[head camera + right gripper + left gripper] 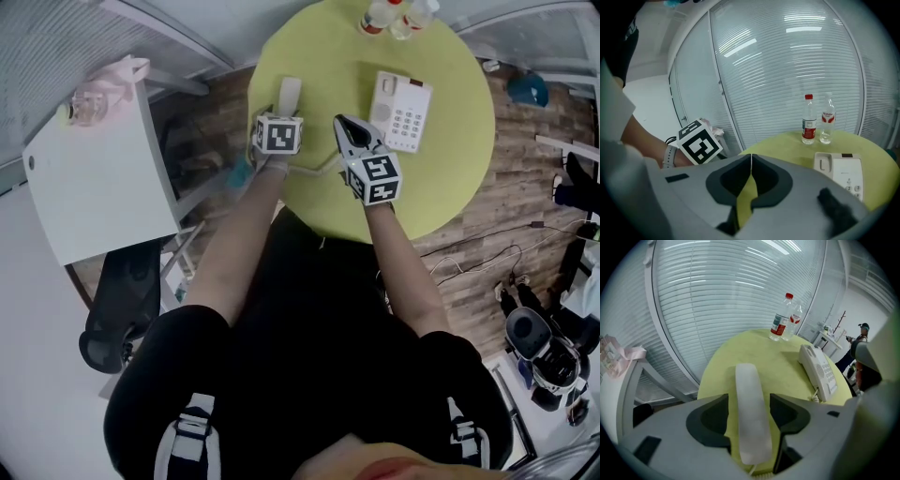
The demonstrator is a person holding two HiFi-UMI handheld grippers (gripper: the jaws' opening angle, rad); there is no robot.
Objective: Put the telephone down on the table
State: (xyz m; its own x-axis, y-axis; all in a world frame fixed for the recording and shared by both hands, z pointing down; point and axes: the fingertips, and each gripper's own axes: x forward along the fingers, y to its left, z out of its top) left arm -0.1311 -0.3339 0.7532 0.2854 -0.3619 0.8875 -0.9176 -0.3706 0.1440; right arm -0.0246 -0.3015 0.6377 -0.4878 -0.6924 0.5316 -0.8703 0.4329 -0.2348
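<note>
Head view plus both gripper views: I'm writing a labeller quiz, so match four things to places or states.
1 handset
2 phone base
3 bottles
4 right gripper

A jaws together
B far edge of the table
C between the left gripper's open jaws
D cradle empty, right of the handset

Pairs: 1-C, 2-D, 3-B, 4-A

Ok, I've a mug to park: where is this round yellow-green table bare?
Bare: the strip between the white handset and the white keypad phone base, and the rim right of that base. Crowded: the far edge, two clear plastic bottles.
</note>
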